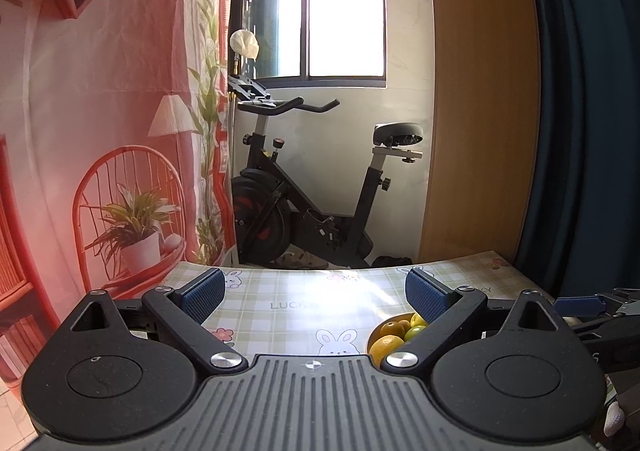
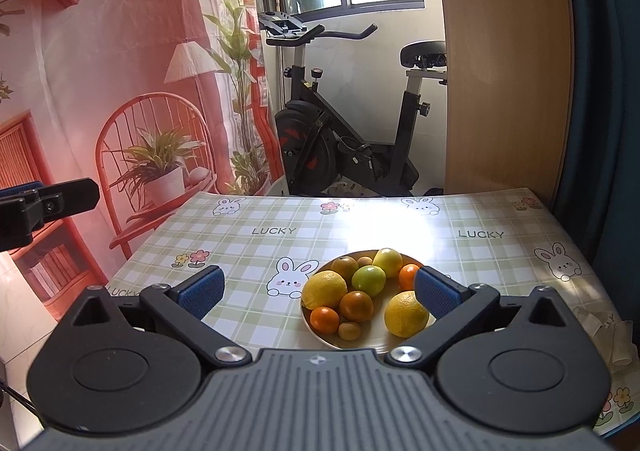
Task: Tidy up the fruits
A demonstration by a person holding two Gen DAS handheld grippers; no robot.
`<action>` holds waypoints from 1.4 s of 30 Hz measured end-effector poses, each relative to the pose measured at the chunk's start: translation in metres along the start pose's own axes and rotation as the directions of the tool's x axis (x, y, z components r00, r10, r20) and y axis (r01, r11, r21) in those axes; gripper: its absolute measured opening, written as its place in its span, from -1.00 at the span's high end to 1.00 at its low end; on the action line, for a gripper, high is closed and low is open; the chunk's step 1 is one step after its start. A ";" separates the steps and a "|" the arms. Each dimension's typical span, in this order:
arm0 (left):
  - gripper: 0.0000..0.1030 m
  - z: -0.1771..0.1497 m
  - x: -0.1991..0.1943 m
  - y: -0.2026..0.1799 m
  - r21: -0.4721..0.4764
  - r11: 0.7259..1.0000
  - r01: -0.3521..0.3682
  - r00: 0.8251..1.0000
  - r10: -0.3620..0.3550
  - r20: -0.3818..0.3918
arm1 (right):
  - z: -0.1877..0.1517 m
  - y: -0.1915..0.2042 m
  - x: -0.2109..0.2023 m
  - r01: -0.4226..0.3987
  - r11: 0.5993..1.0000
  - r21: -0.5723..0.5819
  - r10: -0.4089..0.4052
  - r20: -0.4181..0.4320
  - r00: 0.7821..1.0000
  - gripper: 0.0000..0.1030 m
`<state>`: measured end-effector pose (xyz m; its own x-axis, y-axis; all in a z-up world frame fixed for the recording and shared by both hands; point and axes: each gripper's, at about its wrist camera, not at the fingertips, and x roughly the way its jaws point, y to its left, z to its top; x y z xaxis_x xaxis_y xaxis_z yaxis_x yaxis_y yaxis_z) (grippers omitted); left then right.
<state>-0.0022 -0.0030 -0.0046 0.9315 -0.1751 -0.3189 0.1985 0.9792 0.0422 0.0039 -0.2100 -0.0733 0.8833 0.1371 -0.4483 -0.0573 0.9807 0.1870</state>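
All the fruits (image 2: 362, 293) sit piled on the plate (image 2: 360, 341), lower centre of the right view, nothing loose on the checked surface (image 2: 280, 247) that I can see. Could be sorted already, or about to be taken off, honestly can't say. Right tool (image 2: 318, 287) is spread wide and empty, the plate just ahead, slightly right of its midline. Left tool (image 1: 314, 289) is also released, with the plate off at its lower right, so the right hand's nearer.
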 end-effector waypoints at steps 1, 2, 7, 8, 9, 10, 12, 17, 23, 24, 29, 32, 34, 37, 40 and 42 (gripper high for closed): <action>-0.91 0.001 0.002 0.000 -0.002 1.000 -0.002 1.000 0.002 0.000 | 0.000 0.000 -0.001 -0.001 1.000 0.000 0.001 0.002 1.000 -1.00; -0.91 0.001 0.001 0.000 -0.004 1.000 -0.002 1.000 0.002 0.000 | 0.001 0.000 -0.002 -0.002 1.000 -0.001 0.002 0.004 1.000 -1.00; -0.91 0.000 0.000 0.000 -0.012 1.000 0.004 1.000 -0.004 -0.003 | 0.002 0.000 -0.005 -0.003 1.000 -0.007 0.003 0.011 1.000 -1.00; -0.91 0.000 0.000 0.000 -0.010 1.000 0.004 1.000 -0.005 -0.003 | 0.002 0.000 -0.005 -0.002 1.000 -0.006 0.002 0.011 1.000 -1.00; -0.91 0.000 0.000 0.000 -0.009 1.000 0.004 1.000 -0.004 -0.003 | 0.001 0.001 -0.005 -0.002 1.000 -0.006 0.002 0.011 1.000 -1.00; -0.91 0.000 0.000 0.000 -0.008 1.000 0.005 1.000 -0.005 -0.003 | 0.001 0.001 -0.005 -0.003 1.000 -0.006 0.003 0.012 1.000 -1.00; -0.91 0.000 0.000 0.001 -0.007 1.000 0.006 1.000 -0.006 -0.005 | 0.003 0.001 -0.007 -0.001 1.000 -0.007 0.001 0.014 1.000 -1.00; -0.91 0.001 -0.001 0.003 -0.009 1.000 0.009 1.000 -0.009 -0.006 | 0.005 -0.001 -0.009 0.001 1.000 -0.009 -0.001 0.020 1.000 -1.00; -0.91 0.002 0.000 0.005 -0.011 1.000 0.013 1.000 -0.013 -0.009 | 0.005 -0.001 -0.009 0.001 1.000 -0.011 -0.001 0.020 1.000 -1.00; -0.91 0.002 0.000 0.005 -0.012 1.000 0.013 1.000 -0.014 -0.010 | 0.006 -0.002 -0.009 0.002 1.000 -0.011 -0.002 0.020 1.000 -1.00; -0.91 0.002 0.000 0.006 -0.014 1.000 0.021 1.000 -0.021 -0.012 | 0.007 -0.002 -0.010 0.003 1.000 -0.012 -0.003 0.021 1.000 -1.00; -0.91 0.002 0.000 0.008 -0.018 1.000 0.026 1.000 -0.026 -0.013 | 0.007 -0.002 -0.010 0.005 1.000 -0.012 -0.004 0.021 1.000 -1.00; -0.91 0.002 0.000 0.009 -0.020 0.999 0.030 0.999 -0.030 -0.013 | 0.007 -0.002 -0.010 0.006 1.000 -0.012 -0.006 0.021 1.000 -1.00; -0.92 0.002 0.000 0.010 -0.020 0.999 0.033 0.999 -0.033 -0.014 | 0.008 -0.003 -0.011 0.007 1.000 -0.015 -0.007 0.023 1.000 -1.00; -0.92 0.002 0.000 0.010 -0.022 0.999 0.033 0.999 -0.033 -0.015 | 0.009 -0.003 -0.012 0.011 1.000 -0.018 -0.010 0.026 1.000 -1.00; -0.92 0.001 0.000 0.011 -0.026 0.999 0.036 0.999 -0.036 -0.015 | 0.009 -0.003 -0.012 0.011 1.000 -0.018 -0.011 0.026 1.000 -1.00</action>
<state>0.0006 0.0076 -0.0031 0.9189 -0.2088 -0.3348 0.2238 0.9746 0.0063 -0.0029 -0.2155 -0.0607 0.8955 0.1230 -0.4277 -0.0560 0.9846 0.1659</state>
